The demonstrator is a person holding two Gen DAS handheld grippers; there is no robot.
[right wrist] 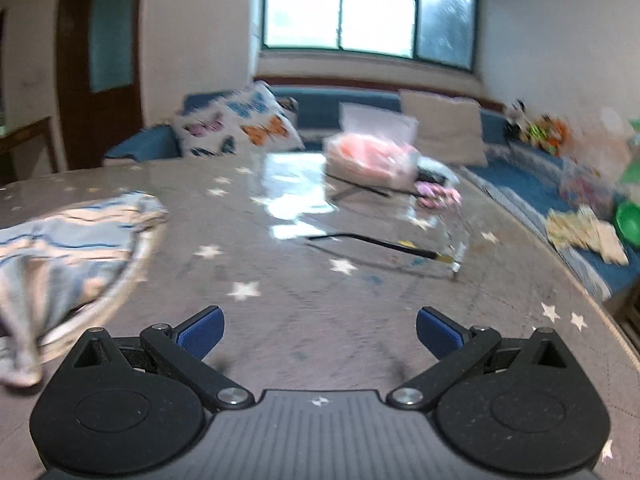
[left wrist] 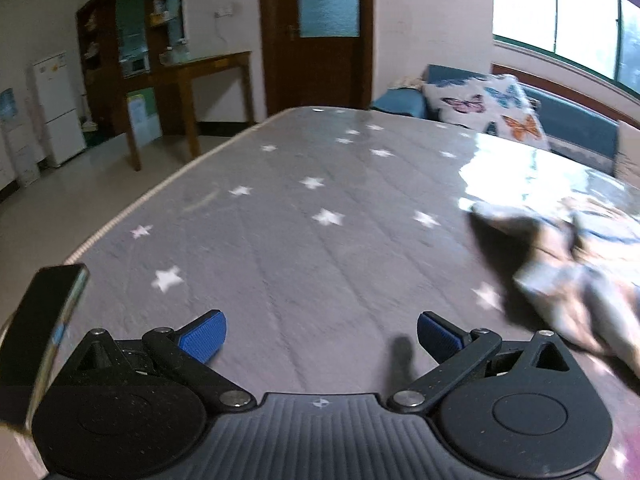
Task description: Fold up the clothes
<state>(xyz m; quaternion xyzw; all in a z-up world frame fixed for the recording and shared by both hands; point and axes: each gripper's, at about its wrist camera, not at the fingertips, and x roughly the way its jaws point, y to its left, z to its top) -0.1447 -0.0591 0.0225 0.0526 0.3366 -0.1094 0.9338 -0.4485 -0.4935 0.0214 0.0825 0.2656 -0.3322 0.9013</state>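
A crumpled light striped garment lies on the grey star-patterned table, at the right edge of the left wrist view. It also shows at the left of the right wrist view, blurred. My left gripper is open and empty above bare table, left of the garment. My right gripper is open and empty above the table, right of the garment.
A dark phone stands at the table's left edge. A clear bag with pink contents, a black stick and small pink items lie further back. A blue sofa with butterfly cushion runs behind and to the right.
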